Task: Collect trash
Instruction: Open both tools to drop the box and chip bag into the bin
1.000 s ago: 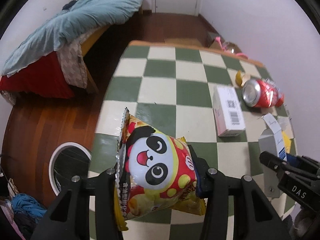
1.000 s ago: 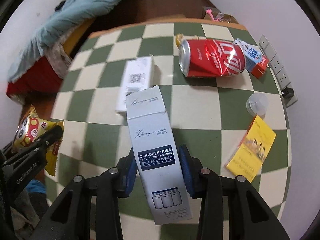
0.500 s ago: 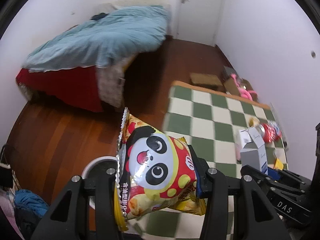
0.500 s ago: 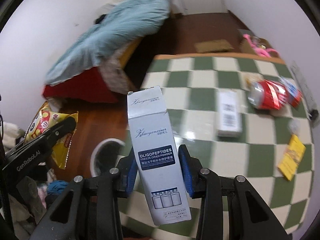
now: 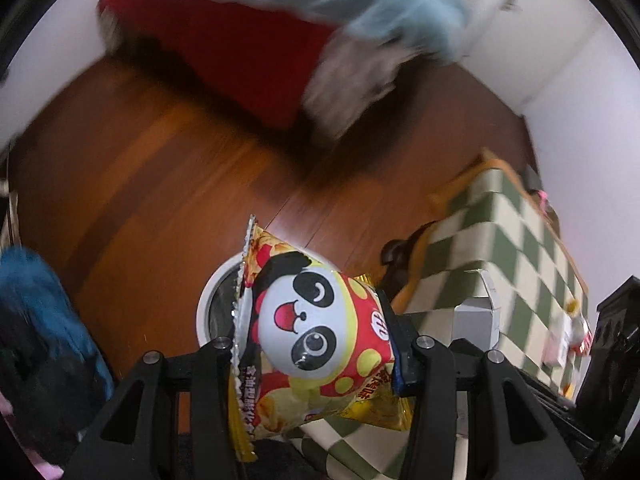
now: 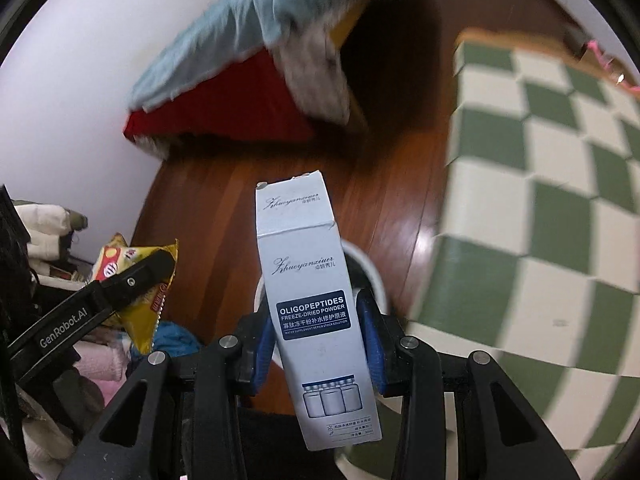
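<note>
**Both tools loaded over bin**

Left tool [image 5: 316, 354] clamps a red-yellow foil snack bag with panda print [image 5: 316, 320], held above the white round bin with black liner [image 5: 212, 304] on the brown wood floor [image 5: 160, 184]. Right tool [image 6: 320, 344] grips a tall white cardboard box with blue label [image 6: 316, 312], also over the bin's rim. Green-cream checkered worktop [image 6: 560, 208] at right.

The snack bag [image 5: 316, 336] was yellow and red with a black-and-white panda face and yellow dots, and the carton [image 6: 320, 312] was pale grey-white with a dark blue label in white lettering. The surface [image 6: 560, 184] wore a green-and-cream checkerboard with a tan edge, above a reddish-brown wooden floor [image 5: 160, 168]. The bin [image 5: 204, 312] had a white rim and dark inside, and the bed [image 5: 256, 52] showed a light blue cover over red.
</note>
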`<action>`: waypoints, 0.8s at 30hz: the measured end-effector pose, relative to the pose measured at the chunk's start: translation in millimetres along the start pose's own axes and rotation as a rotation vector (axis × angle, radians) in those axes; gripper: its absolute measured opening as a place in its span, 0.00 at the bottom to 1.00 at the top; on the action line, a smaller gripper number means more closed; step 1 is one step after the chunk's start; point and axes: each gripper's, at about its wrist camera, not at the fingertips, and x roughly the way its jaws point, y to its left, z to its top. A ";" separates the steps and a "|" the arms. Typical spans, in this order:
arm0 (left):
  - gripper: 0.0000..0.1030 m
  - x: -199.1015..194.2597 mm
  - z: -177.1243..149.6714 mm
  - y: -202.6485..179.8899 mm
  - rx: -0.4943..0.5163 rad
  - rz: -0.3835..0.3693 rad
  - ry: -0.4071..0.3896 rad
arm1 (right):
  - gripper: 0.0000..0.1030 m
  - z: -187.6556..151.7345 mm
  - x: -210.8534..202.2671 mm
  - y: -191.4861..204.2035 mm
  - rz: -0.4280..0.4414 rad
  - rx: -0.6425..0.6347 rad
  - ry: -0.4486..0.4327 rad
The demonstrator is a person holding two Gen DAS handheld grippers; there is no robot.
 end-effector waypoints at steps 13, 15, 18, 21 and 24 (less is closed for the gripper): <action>0.96 62.1 -3.2 66.2 -0.128 0.108 0.087 | 0.41 9.0 171.2 10.0 -0.098 0.026 0.254; 0.96 58.2 -5.0 73.7 -0.129 0.156 0.073 | 0.56 7.8 185.4 10.3 -0.105 0.016 0.284; 0.97 52.6 -5.6 82.9 -0.118 0.234 0.040 | 0.95 5.6 193.3 14.7 -0.106 -0.010 0.295; 0.97 45.6 -9.2 85.5 -0.107 0.288 0.019 | 0.95 1.9 190.0 20.5 -0.138 -0.043 0.290; 0.97 37.2 -17.0 82.3 -0.062 0.345 0.004 | 0.96 -0.3 177.9 26.7 -0.192 -0.092 0.283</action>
